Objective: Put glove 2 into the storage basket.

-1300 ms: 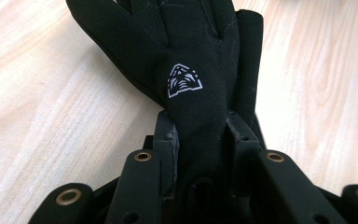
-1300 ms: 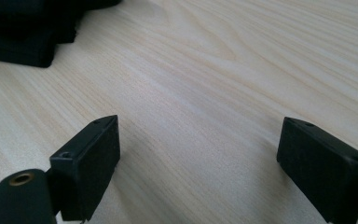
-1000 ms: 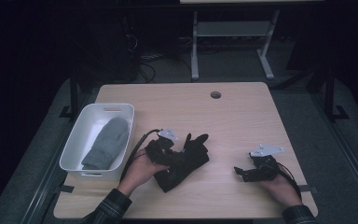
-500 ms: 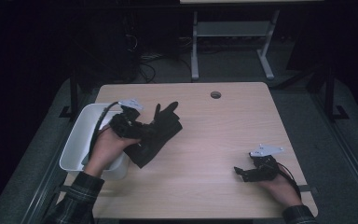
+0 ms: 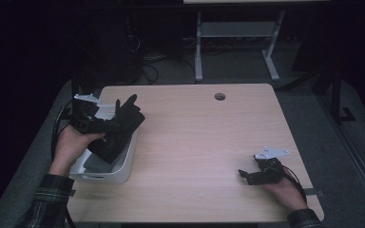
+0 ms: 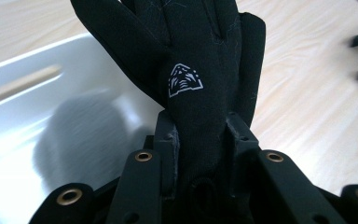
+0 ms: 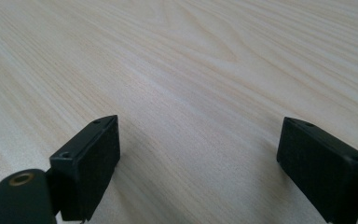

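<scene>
A black glove (image 5: 120,127) with a small white logo (image 6: 184,80) hangs over the white bin (image 5: 123,164) at the table's left edge. My left gripper (image 5: 100,124) is shut on the glove's cuff end, and in the left gripper view the glove (image 6: 186,70) rises from between the jaws with its fingers spread above the bin's wall (image 6: 37,116). A grey item (image 5: 95,164) lies inside the bin, partly hidden. At the table's front right my right gripper (image 5: 245,175) rests low over the wood, open, with nothing between its fingers (image 7: 93,158).
The light wooden table (image 5: 204,142) has a round cable hole (image 5: 220,96) near its far edge. Beyond the table stands a white desk frame (image 5: 237,42) and cables lie on the dark floor. A plaid sleeve (image 5: 47,199) enters at bottom left.
My left gripper has carried the black glove from the table's middle leftward to above the white bin. The right gripper has stayed where it was.
</scene>
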`<state>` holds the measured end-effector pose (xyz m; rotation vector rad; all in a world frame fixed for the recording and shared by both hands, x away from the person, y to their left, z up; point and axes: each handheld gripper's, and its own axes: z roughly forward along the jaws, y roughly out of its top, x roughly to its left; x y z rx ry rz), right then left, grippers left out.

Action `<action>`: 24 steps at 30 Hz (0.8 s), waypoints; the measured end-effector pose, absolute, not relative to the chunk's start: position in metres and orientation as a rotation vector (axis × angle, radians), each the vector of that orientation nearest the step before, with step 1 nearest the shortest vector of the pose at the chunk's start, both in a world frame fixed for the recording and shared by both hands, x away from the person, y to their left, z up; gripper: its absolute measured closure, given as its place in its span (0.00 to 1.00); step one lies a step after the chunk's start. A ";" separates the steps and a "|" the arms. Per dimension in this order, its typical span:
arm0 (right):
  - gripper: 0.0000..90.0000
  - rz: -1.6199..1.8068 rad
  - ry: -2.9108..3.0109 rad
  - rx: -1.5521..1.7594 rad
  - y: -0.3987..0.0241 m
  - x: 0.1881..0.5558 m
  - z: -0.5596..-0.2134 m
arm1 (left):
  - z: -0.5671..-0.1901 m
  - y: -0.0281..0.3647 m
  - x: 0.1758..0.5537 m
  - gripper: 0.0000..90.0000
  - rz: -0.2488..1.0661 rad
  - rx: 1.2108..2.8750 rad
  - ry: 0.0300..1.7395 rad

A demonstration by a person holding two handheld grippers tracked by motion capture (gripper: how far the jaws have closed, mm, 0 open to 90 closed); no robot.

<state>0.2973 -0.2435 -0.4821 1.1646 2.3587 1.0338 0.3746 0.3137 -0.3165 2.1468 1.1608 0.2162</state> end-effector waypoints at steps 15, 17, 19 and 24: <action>0.15 1.035 2.358 1.164 -0.243 0.298 -0.482 | -0.362 0.338 0.384 0.70 0.182 2.188 1.332; 0.15 1.035 2.358 1.164 -0.243 0.298 -0.482 | -0.366 0.338 0.386 0.58 0.203 2.207 1.343; 0.15 1.035 2.358 1.163 -0.243 0.298 -0.482 | -0.365 0.339 0.386 0.48 0.224 2.194 1.347; 0.15 1.035 2.358 1.165 -0.243 0.297 -0.482 | -0.351 0.330 0.380 0.32 0.288 2.146 1.288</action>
